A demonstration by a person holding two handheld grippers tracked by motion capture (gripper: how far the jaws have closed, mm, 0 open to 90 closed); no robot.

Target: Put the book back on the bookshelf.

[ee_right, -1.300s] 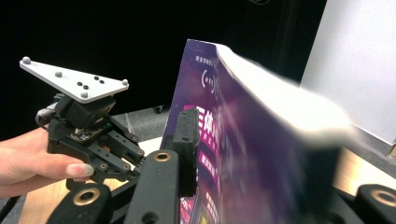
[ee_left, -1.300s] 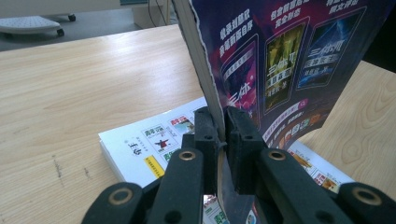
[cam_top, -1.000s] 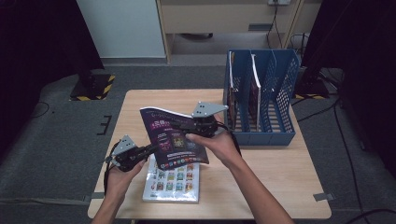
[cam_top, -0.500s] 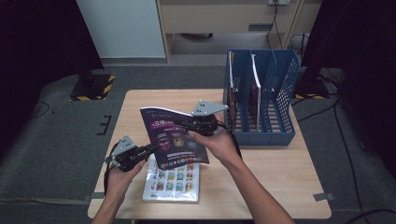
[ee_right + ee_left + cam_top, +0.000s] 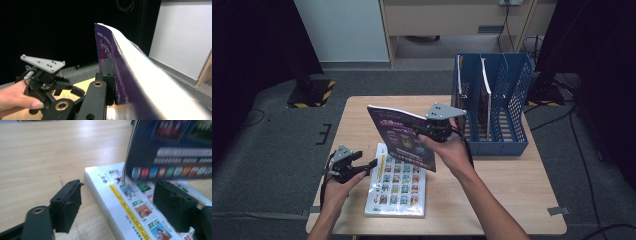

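1. The right hand-held gripper (image 5: 428, 131) is clamped on the edge of a purple magazine (image 5: 402, 137), holding it upright and tilted above the table (image 5: 522, 200).
2. The left hand-held gripper (image 5: 368, 164) has just been opening; its jaws stand apart with nothing pressed between them, low over the table.
3. A white picture book (image 5: 397, 182) lies flat on the table, just beside the left jaws and under the magazine's lower edge.
4. A blue file rack (image 5: 507, 100) stands at the table's far right.
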